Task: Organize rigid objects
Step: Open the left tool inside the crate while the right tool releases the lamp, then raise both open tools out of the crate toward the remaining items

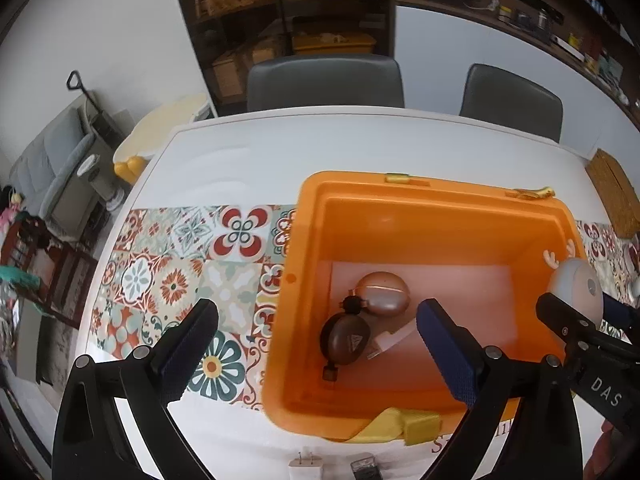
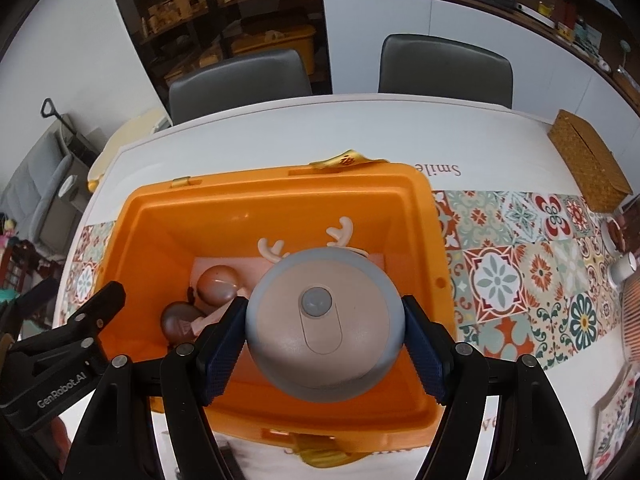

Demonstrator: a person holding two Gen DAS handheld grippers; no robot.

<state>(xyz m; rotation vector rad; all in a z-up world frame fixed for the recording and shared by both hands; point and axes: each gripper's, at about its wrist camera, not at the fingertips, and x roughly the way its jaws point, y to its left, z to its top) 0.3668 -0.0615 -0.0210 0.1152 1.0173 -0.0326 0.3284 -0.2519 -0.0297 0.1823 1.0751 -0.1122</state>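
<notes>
An orange plastic bin (image 1: 308, 240) (image 2: 416, 216) stands on the table. Inside lie a pink oval case (image 1: 384, 294) (image 2: 218, 284), a dark brown oval case (image 1: 346, 340) (image 2: 178, 324) and a white plug (image 1: 390, 340). My right gripper (image 2: 324, 344) is shut on a round grey-and-beige lamp with antlers (image 2: 320, 320), held above the bin's inside; it shows at the right edge of the left wrist view (image 1: 576, 284). My left gripper (image 1: 316, 344) is open and empty, over the bin's near left wall.
A white charger (image 1: 306, 470) and a small dark device (image 1: 364, 468) lie on the table in front of the bin. A wicker box (image 2: 588, 160) stands at the far right. Two grey chairs (image 2: 240, 80) stand behind the table. A patterned runner (image 1: 180, 280) crosses the table.
</notes>
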